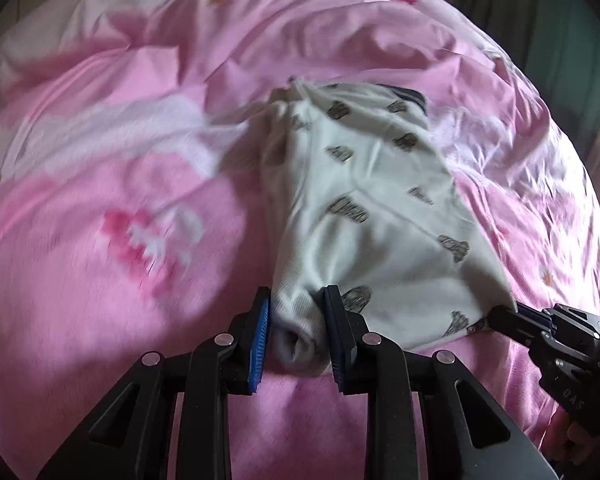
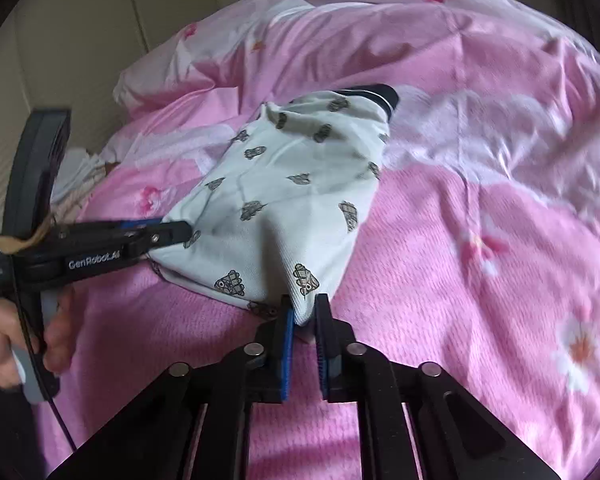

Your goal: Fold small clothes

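Between the jaws of the left gripper (image 1: 298, 322) sits a bunched corner of the white garment (image 1: 380, 208), the 2 blue-lined pads pressing on the thick roll of cloth from either side, so this gripper is clenched on the fabric. Just to the right of those jaws, at the garment's other near corner, the right gripper (image 1: 496, 316) comes in from the side with its black tip against the cloth edge. Seen from the right wrist, the right gripper (image 2: 305, 312) has its jaws drawn close together on a narrow pointed fold of the same white garment (image 2: 292, 184), which rises out of them in a small peak. To the left of these jaws the left gripper (image 2: 176, 232) reaches in level, its tip at the garment's left corner, and a hand (image 2: 16, 340) grips its handle at the frame edge. Beyond both pairs of jaws the garment lies spread on the pink floral bedcover (image 2: 480, 216), printed with small dark motifs and ending in a dark striped band (image 2: 374, 94) at its far end. Farther still the bedcover is rumpled into folds, with a pale wall (image 2: 80, 20) behind it.
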`<state>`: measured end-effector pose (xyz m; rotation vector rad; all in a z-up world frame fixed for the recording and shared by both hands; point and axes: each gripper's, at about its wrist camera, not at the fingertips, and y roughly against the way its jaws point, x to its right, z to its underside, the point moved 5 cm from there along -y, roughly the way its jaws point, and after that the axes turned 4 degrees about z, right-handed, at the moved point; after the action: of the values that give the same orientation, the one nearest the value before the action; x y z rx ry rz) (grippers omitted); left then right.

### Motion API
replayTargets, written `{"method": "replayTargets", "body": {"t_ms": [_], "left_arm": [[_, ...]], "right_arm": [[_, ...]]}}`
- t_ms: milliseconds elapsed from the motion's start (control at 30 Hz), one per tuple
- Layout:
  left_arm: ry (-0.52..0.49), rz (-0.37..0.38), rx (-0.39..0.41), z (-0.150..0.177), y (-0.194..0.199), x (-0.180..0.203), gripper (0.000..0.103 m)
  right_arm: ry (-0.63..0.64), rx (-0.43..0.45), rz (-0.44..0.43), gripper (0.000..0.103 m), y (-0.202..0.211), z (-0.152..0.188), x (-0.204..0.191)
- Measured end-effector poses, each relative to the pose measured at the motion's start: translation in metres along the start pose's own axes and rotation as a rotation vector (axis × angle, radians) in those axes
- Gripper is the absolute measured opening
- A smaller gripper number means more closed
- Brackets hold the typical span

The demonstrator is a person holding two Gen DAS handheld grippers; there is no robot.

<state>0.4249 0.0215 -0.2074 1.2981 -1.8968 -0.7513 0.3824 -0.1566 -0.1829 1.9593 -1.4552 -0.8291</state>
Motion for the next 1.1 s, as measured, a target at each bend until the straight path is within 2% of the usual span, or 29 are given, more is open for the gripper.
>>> {"method": "replayTargets", "body": {"t_ms": [200, 433, 467, 533, 567, 633, 900, 1000, 1067, 1100], "left_arm": [[0.001, -0.019, -0.001, 0.015, 0.005, 0.000, 0.027], [-0.023, -0.026, 0.062, 0.013, 0.037, 0.019, 0.028], [-0.024, -0.032, 0.072, 0.013, 0.041, 0.021, 0.030], [-0.023, -0.043, 0.092, 0.013, 0.049, 0.024, 0.037], [-0.016, -0.048, 0.104, 0.013, 0.054, 0.025, 0.045], [0.000, -0.066, 0.124, 0.013, 0.060, 0.027, 0.048], [0.145, -0.130, 0.162, 0.023, 0.071, 0.027, 0.048], [0.255, -0.088, 0.176, 0.032, 0.073, 0.023, 0.056], [0.317, -0.065, 0.171, 0.038, 0.069, 0.021, 0.056], [0.345, -0.050, 0.163, 0.042, 0.065, 0.020, 0.056]], "right_arm": [[-0.015, -0.051, 0.004, 0.008, -0.006, 0.018, 0.005], [-0.037, -0.015, -0.028, 0.015, 0.022, 0.015, 0.009], [-0.042, -0.006, -0.040, 0.018, 0.028, 0.014, 0.011], [-0.046, 0.013, -0.054, 0.032, 0.039, 0.012, 0.012], [-0.048, 0.026, -0.062, 0.041, 0.044, 0.012, 0.012], [-0.044, 0.052, -0.060, 0.046, 0.054, 0.011, 0.012], [-0.060, 0.075, -0.078, 0.046, 0.071, 0.008, 0.019], [-0.058, 0.083, -0.085, 0.046, 0.073, 0.005, 0.022], [-0.046, 0.093, -0.083, 0.046, 0.072, -0.001, 0.027], [-0.044, 0.101, -0.084, 0.051, 0.070, -0.006, 0.031]]}}
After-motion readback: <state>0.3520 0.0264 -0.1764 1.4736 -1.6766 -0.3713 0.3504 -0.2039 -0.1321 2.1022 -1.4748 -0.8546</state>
